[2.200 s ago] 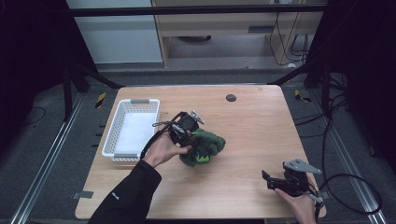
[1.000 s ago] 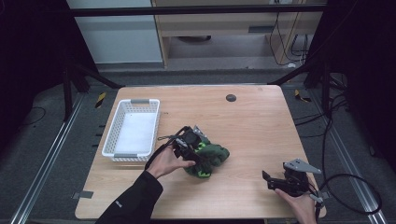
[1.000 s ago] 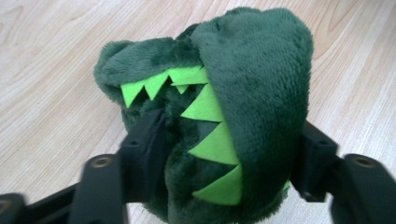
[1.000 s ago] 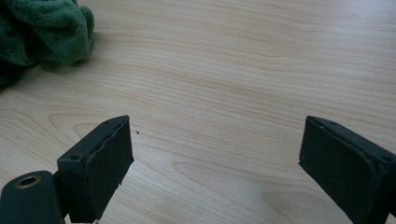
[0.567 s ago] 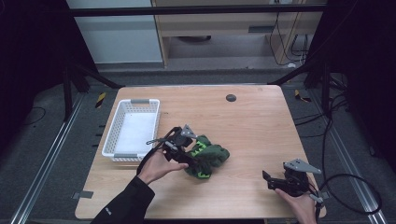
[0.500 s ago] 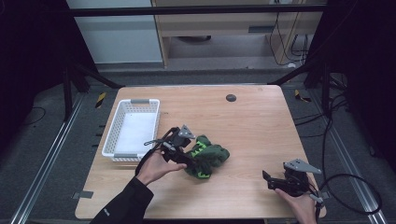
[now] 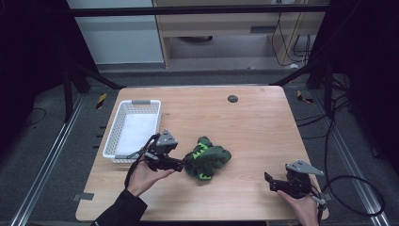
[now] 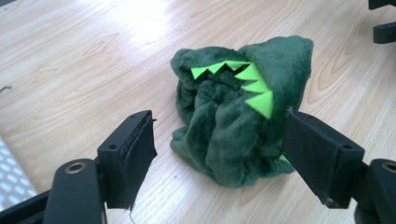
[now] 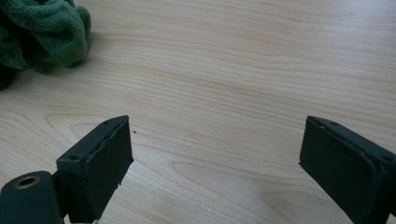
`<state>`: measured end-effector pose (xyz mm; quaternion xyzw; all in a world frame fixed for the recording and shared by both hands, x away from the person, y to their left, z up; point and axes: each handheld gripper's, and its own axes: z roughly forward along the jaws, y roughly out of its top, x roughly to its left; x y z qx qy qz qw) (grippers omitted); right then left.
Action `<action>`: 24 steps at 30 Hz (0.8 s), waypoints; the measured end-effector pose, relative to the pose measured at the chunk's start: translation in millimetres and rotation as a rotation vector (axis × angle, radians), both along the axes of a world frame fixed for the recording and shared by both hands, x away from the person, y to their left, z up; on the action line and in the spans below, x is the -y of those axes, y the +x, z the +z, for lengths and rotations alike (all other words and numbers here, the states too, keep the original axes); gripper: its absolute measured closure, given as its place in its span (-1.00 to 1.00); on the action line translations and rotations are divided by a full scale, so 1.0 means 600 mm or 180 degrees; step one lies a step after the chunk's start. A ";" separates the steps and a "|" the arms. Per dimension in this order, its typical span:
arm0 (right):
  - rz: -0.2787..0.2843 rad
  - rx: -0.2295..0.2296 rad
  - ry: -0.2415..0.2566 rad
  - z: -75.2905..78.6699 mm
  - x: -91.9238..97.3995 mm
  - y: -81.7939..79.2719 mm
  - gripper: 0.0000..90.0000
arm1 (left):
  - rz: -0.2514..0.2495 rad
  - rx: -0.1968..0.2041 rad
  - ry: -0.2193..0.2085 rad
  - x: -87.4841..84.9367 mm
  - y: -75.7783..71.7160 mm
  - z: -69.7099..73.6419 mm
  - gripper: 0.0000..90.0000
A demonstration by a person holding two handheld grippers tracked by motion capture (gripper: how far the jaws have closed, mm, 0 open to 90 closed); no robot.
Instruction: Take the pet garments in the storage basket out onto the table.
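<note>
**Green plush loose on the table, both grippers gaping**

At the left of the table (image 7: pixel 244 117) a white basket (image 7: pixel 123 141) sits near the edge, its floor bare. Just right of its near corner, the left gripper (image 7: pixel 181 165) is held low in the person's left hand (image 7: pixel 143 176), pointing at the plush (image 7: pixel 207 160). Its jaws have just been opening and stand wide apart; in the left gripper view the plush (image 8: pixel 238 126), dark green with bright green zigzag teeth, lies crumpled on the wood ahead of them, its near edge reaching in between the jaws, with no pad pressing it. Farther right the wood is bare up to the right gripper (image 7: pixel 269 181), held at the near right corner, well apart from the plush. Its jaws are also wide apart with only wood between them, and a fold of the plush (image 9: pixel 42 32) sits at the top left of the right gripper view
</note>
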<state>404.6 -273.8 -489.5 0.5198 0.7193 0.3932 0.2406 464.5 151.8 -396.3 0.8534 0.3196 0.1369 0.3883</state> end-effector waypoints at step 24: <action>0.0007 0.0019 -0.0025 -0.003 -0.002 -0.006 -0.82 | 0.0474 -0.0013 -0.0119 -0.115 -0.069 -0.079 -0.43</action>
